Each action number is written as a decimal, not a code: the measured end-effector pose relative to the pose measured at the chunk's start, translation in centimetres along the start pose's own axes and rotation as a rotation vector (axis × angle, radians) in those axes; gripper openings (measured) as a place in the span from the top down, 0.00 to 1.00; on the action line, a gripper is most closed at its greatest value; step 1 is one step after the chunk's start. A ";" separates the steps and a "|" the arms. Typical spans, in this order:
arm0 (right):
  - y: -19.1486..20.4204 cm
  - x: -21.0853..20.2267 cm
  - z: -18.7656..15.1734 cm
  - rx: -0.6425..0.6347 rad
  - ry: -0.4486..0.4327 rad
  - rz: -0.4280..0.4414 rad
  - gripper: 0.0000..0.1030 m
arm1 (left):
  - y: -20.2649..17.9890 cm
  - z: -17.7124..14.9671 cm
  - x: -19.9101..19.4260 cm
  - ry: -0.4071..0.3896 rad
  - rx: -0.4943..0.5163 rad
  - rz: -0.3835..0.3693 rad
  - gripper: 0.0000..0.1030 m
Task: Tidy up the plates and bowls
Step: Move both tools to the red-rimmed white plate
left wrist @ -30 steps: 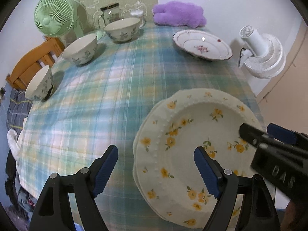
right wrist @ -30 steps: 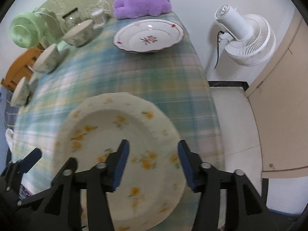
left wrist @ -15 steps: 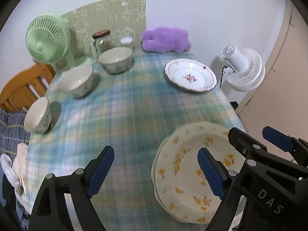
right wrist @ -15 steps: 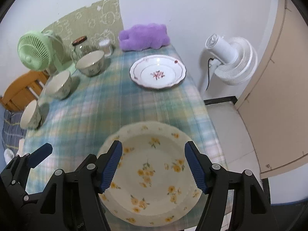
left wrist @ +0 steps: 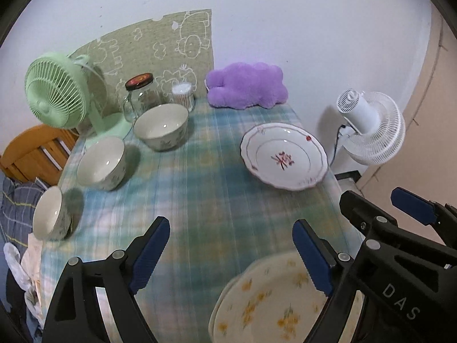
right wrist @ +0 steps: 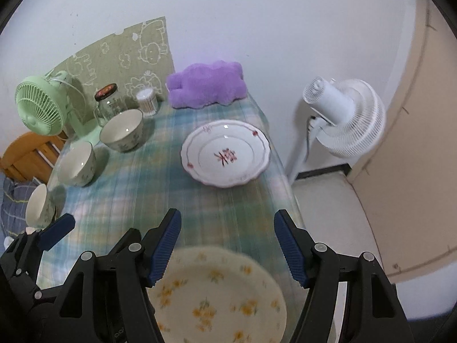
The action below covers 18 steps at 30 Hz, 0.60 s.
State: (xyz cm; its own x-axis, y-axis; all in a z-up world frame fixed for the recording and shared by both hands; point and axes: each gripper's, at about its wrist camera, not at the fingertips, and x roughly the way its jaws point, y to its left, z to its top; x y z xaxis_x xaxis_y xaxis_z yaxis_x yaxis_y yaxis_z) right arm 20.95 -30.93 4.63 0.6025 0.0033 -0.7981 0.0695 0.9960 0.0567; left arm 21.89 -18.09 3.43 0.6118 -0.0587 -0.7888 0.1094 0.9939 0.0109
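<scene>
Both empty and spread: right gripper (right wrist: pixel 227 245) directly below pink-flowered plate (right wrist: pixel 225 153) at frame centre, probably nearer than left gripper (left wrist: pixel 231 253).

A blue-green plaid cloth (left wrist: pixel 205 188) covers the surface. At its far left corner stands a pale green fan (left wrist: pixel 55 97) on a matching base, tilted toward the left edge. Just right of it, along the far edge, a glass jar (left wrist: pixel 141 97) with a dark lid stands upright, and beside that a small clear tub of cotton swabs (left wrist: pixel 184 95). A green sheet with cartoon outlines (left wrist: pixel 148 54) leans on the wall behind them. A purple plush cushion (left wrist: pixel 247 85) lies at the far right corner. Off the right edge, a white fan (right wrist: pixel 344 117) stands on the floor. A wooden chair (left wrist: pixel 31 154) sits beyond the left edge.
</scene>
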 end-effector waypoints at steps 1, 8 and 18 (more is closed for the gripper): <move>-0.3 0.6 0.7 -0.005 0.002 0.007 0.31 | -0.2 0.5 0.5 0.000 -0.005 0.004 0.14; -2.2 4.0 4.6 -0.051 0.005 0.009 0.31 | -2.1 3.8 3.8 0.001 -0.044 0.012 0.14; -4.5 9.5 8.5 -0.062 -0.006 0.036 0.14 | -4.0 7.1 9.3 -0.009 -0.060 0.052 0.14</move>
State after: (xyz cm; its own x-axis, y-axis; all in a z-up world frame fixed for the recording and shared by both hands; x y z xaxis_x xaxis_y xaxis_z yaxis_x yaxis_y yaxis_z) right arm 33.11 -36.10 1.91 0.6085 0.0393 -0.7926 -0.0014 0.9988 0.0484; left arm 32.71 -23.24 0.46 0.6227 -0.0070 -0.7824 0.0298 0.9994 0.0148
